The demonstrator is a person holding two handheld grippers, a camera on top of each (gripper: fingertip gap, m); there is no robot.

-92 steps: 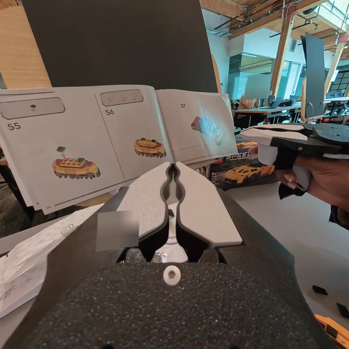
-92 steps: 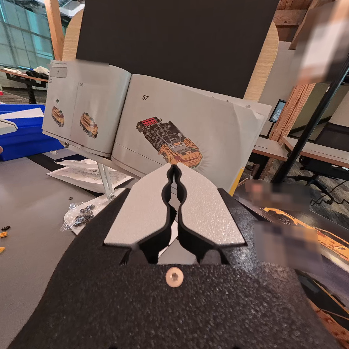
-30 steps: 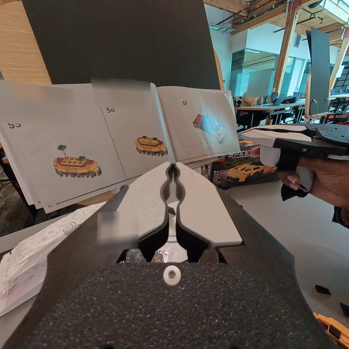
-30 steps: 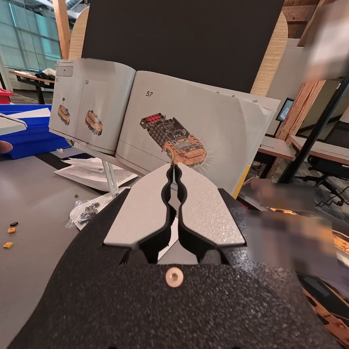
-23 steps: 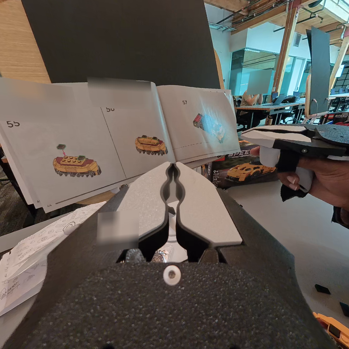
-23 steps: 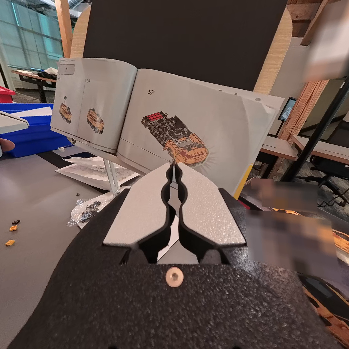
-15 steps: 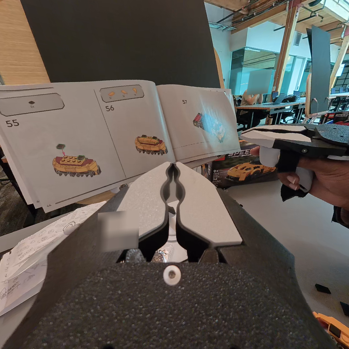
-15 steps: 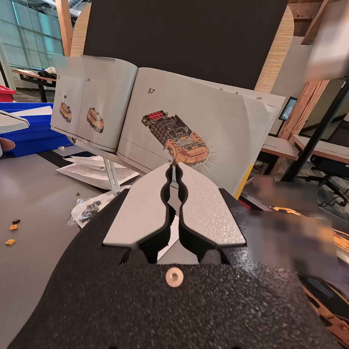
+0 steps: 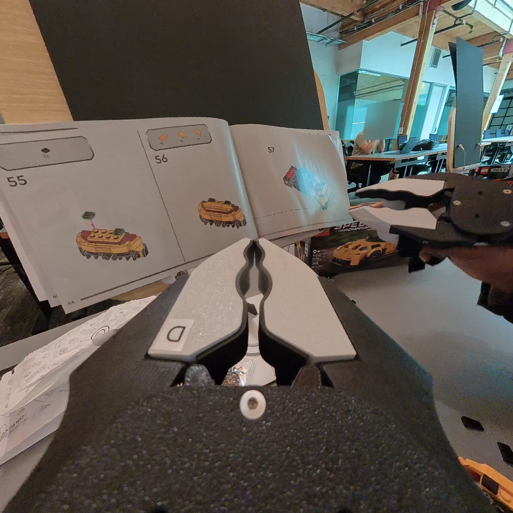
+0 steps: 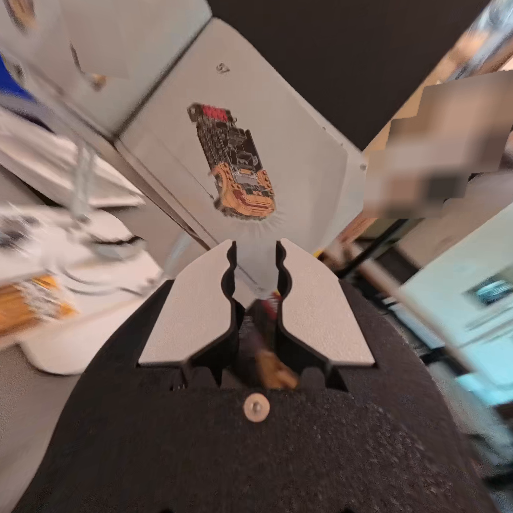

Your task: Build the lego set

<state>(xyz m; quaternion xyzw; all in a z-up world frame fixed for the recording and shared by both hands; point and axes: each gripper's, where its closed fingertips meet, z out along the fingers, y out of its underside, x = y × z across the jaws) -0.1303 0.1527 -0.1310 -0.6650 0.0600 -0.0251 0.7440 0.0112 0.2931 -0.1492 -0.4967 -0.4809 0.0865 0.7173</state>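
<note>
lego car [image 9: 491,480], orange and part-built, lies on the grey table [image 9: 416,347] at the lower right. just ahead, the left gripper [image 9: 254,243] is closed on nothing before the open instruction book [image 9: 138,200]. the right gripper [image 10: 254,244] is tilted, jaws parted, empty; its view is blurred.

- The right hand-held gripper [image 10: 254,244] now has its fingers parted with a clear gap between the tips; in the earlier pictures they met.
- It is rolled to one side: in the right wrist view the instruction booklet [image 10: 249,155] stands tilted and the surroundings smear with motion blur, where they were level and sharp.
- In the left wrist view the right hand-held gripper [image 9: 358,201] shows one finger above the other, more of its black body turned to the camera than before.
</note>
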